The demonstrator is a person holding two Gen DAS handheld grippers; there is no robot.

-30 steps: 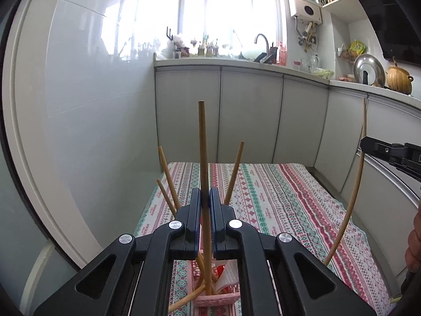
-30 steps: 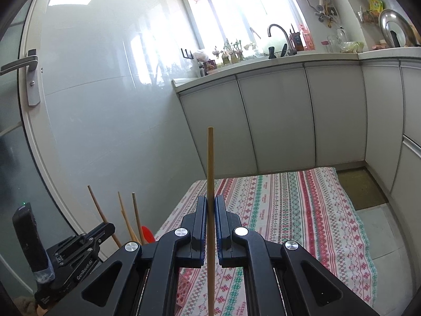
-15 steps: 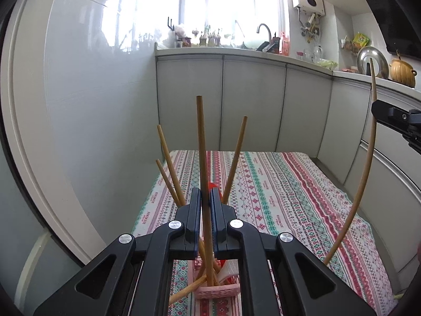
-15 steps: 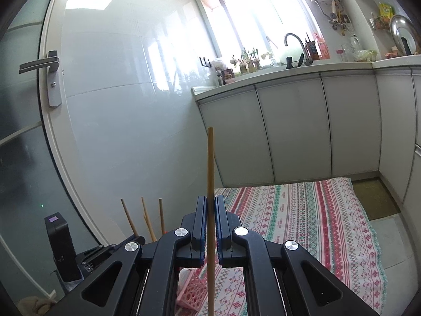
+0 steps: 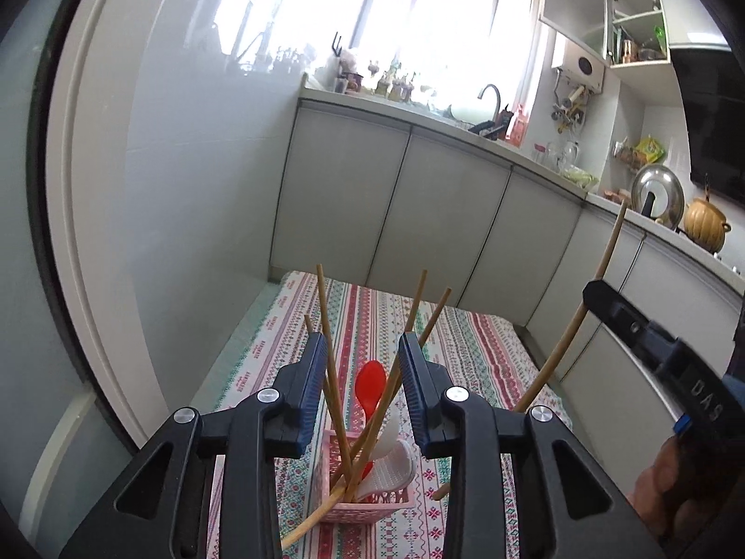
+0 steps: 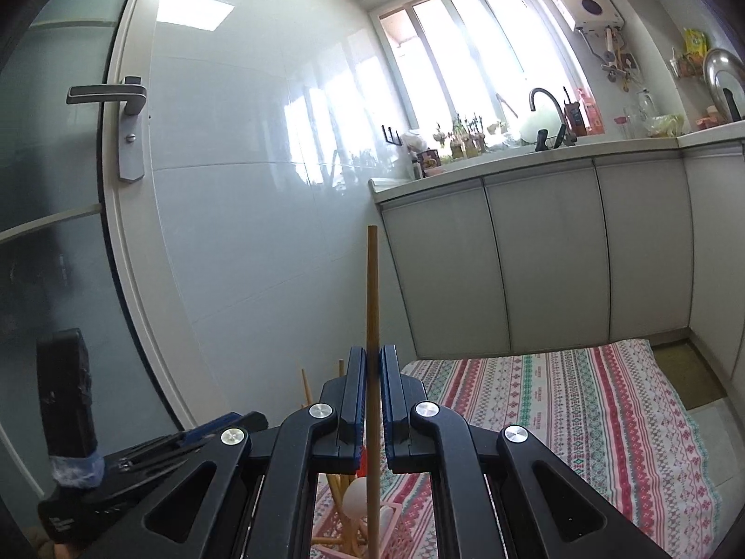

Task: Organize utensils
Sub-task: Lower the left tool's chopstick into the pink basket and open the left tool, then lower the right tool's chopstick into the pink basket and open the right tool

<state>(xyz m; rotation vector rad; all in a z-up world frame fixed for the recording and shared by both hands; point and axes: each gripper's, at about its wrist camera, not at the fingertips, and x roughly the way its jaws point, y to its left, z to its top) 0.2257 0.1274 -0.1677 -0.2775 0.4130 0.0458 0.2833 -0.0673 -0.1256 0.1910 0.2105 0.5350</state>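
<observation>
A pink basket (image 5: 372,510) on the striped cloth (image 5: 465,349) holds several wooden chopsticks (image 5: 326,326), a red spoon (image 5: 370,386) and a white spoon (image 5: 391,461). My left gripper (image 5: 363,342) hangs just over the basket and its jaws are opening. Chopsticks stand between the blue pads (image 5: 316,372) without being pressed. My right gripper (image 6: 372,358) is shut on one upright chopstick (image 6: 372,289), above the basket (image 6: 396,531). In the left wrist view the right gripper (image 5: 593,293) and its chopstick (image 5: 565,340) sit to the right of the basket.
White cabinets (image 5: 396,214) run along the far side and the right of the clothed table. A glossy wall and a door with a handle (image 6: 107,93) close off the left. A person's hand (image 5: 666,480) shows at the right edge.
My left jaws have parted from the chopstick they held, which now leans in the basket with the others. The left wrist has rolled. My right gripper has come closer to the basket.
</observation>
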